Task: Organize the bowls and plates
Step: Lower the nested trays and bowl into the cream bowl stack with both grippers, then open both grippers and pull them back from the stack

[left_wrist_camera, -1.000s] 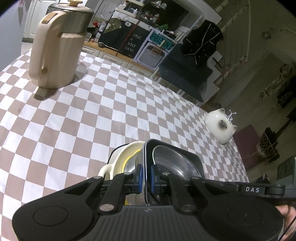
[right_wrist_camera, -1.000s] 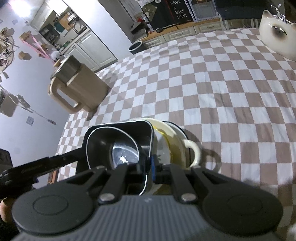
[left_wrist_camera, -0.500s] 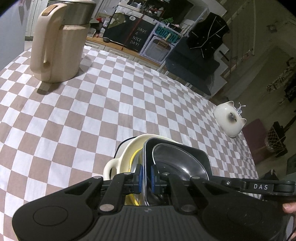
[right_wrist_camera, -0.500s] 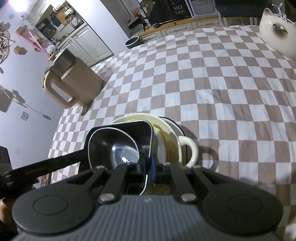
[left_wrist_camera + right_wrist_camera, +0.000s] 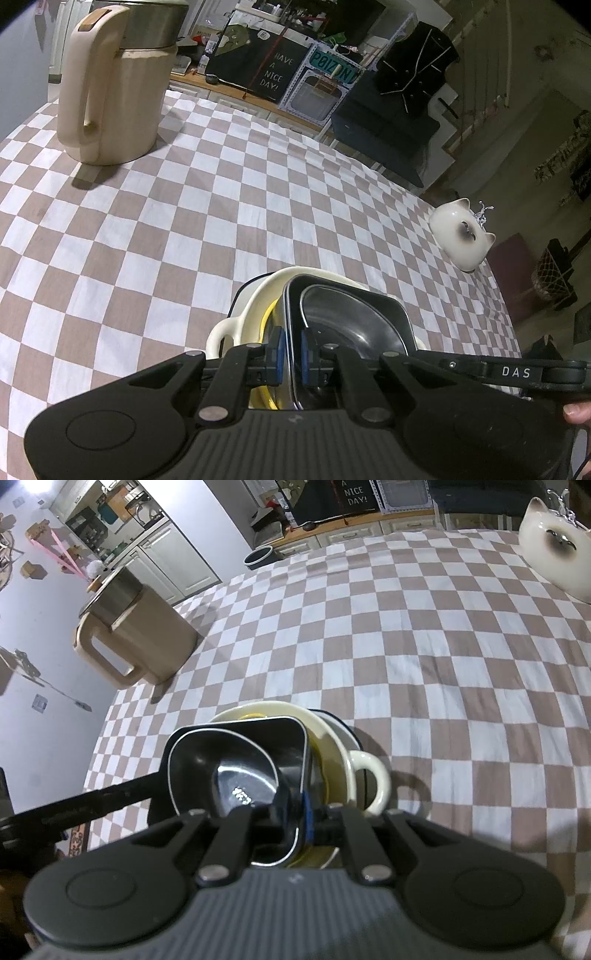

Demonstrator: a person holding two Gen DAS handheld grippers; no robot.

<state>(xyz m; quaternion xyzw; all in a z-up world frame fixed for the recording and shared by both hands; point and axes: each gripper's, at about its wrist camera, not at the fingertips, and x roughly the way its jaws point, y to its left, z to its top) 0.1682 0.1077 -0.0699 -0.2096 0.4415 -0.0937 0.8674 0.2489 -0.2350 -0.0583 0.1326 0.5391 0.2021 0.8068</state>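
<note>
A black square dish with a shiny steel bowl nested in it sits tilted in a cream bowl with a loop handle. A yellow rim shows inside the cream bowl. A dark-rimmed plate lies underneath. My left gripper is shut on the dish's near rim. My right gripper clasps the opposite rim, its jaws opening, one blue pad still against the rim. Each gripper's dark body reaches into the other's view.
A checkered cloth covers the table. A beige jug with a steel lid stands at the far left. A white cat-shaped ceramic sits near the far right edge. Kitchen furniture lies beyond.
</note>
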